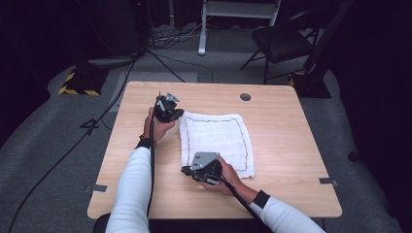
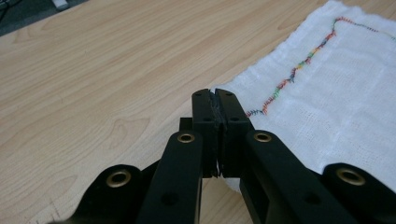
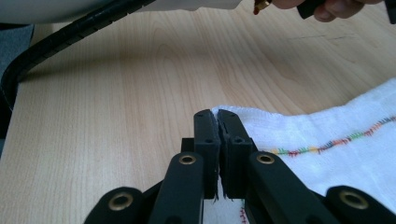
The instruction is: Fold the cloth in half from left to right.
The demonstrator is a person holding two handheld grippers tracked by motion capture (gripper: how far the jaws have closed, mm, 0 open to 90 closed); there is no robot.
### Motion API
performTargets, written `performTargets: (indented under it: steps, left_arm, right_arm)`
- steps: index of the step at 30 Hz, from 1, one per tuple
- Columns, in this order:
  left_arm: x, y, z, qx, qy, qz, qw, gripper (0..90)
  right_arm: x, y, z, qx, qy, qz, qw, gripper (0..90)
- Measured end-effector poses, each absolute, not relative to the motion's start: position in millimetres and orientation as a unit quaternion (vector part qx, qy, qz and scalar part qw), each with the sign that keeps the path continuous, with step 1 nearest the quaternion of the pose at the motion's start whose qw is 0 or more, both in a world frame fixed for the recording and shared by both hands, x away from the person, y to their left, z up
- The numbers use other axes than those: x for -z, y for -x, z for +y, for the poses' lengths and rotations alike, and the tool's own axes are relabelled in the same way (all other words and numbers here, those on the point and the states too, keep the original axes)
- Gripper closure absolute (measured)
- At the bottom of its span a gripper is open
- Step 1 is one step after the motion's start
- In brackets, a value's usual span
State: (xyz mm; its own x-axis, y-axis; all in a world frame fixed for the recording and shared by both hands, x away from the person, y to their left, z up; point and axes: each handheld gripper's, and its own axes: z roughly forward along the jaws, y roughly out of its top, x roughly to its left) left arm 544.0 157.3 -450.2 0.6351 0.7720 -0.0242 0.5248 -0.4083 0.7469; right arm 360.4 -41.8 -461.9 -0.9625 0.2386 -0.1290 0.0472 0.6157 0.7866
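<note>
A white cloth (image 1: pixel 218 138) with a coloured stitched border lies flat on the wooden table (image 1: pixel 286 145). My left gripper (image 1: pixel 180 116) is at the cloth's far left corner. In the left gripper view its jaws are shut on that corner of the cloth (image 2: pixel 336 93), and a sliver of white fabric shows between the left gripper's (image 2: pixel 215 99) tips. My right gripper (image 1: pixel 187 170) is at the near left corner. In the right gripper view the right gripper (image 3: pixel 215 116) is shut on the cloth (image 3: pixel 345 154) edge, with the fabric running off to the right.
A round hole (image 1: pixel 245 96) sits in the tabletop near the far edge. Beyond the table stand a black chair (image 1: pixel 282 41), a white stand (image 1: pixel 238 9) and a yellow-black striped base (image 1: pixel 77 85), with cables across the floor. A thick black cable (image 3: pixel 70 32) trails at the left.
</note>
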Motion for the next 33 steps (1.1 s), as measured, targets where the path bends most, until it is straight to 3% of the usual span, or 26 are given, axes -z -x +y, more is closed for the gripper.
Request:
performTargets:
  steps: [11,33]
  left_arm:
    - [436.7,-551.3,131.3,-0.18,-0.823,0.38,0.383,87.8]
    - [429.3,-566.1,29.6,-0.174,-0.833,0.335,0.404,87.9]
  right_arm:
    - [444.0,-360.8,-81.6,-0.45,-0.111,0.876,0.133,87.6]
    - [431.4,-359.2,-186.9,-0.446,-0.194,0.856,0.177,87.6]
